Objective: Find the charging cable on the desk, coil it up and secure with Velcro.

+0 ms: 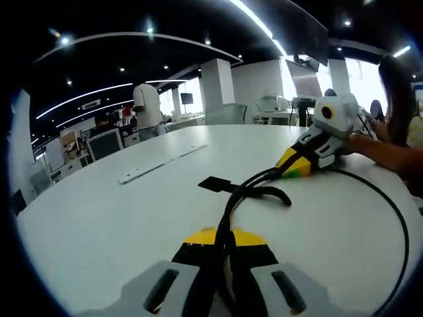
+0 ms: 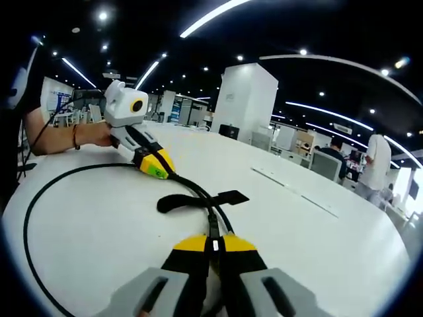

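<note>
A black charging cable [image 1: 246, 182] runs taut across the white table [image 1: 99, 218] between my two grippers. My left gripper [image 1: 221, 241] is shut on one stretch of it at the bottom of the left gripper view. Facing it, my right gripper [image 1: 291, 170] is shut on the cable further along. From there the cable sweeps in a wide loop [image 1: 402, 231] to the right. A black Velcro strap [image 1: 215, 184] lies flat beside the cable. In the right gripper view the right gripper [image 2: 215, 246] clamps the cable [image 2: 198, 191], the left gripper [image 2: 158, 170] faces it, and the strap [image 2: 188, 201] crosses under the cable.
A long flush metal strip [image 1: 162, 162] is set into the tabletop [image 2: 317, 251]. A person's forearm [image 2: 63, 137] holds the left gripper. Another person [image 1: 149, 109] stands beyond the table's far edge, near desks and monitors. A white pillar [image 2: 248, 99] rises behind.
</note>
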The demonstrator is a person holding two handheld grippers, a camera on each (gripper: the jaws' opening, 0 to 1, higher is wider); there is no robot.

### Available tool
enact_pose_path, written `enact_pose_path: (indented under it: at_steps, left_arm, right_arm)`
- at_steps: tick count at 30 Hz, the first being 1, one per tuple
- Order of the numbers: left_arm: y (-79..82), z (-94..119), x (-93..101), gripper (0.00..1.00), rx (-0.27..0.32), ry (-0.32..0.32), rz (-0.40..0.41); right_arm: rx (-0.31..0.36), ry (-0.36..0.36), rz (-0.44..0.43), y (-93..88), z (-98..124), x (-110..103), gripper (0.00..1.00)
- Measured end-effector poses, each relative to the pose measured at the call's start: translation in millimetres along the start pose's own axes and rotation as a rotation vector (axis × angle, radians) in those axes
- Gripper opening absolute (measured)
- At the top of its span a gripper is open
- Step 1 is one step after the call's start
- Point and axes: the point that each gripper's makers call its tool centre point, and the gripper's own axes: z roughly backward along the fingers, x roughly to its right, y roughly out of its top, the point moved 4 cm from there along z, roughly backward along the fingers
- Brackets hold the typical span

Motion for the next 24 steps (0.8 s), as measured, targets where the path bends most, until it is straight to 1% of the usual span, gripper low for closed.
enact_pose_path:
  at_steps: [24]
  left_arm:
    - [-0.5, 2.1, 0.4, 0.07, 0.009, 0.004, 0.011]
  right_arm:
    - [0.001, -0.001, 0.005, 1.1, 0.4, -2.8, 0.08]
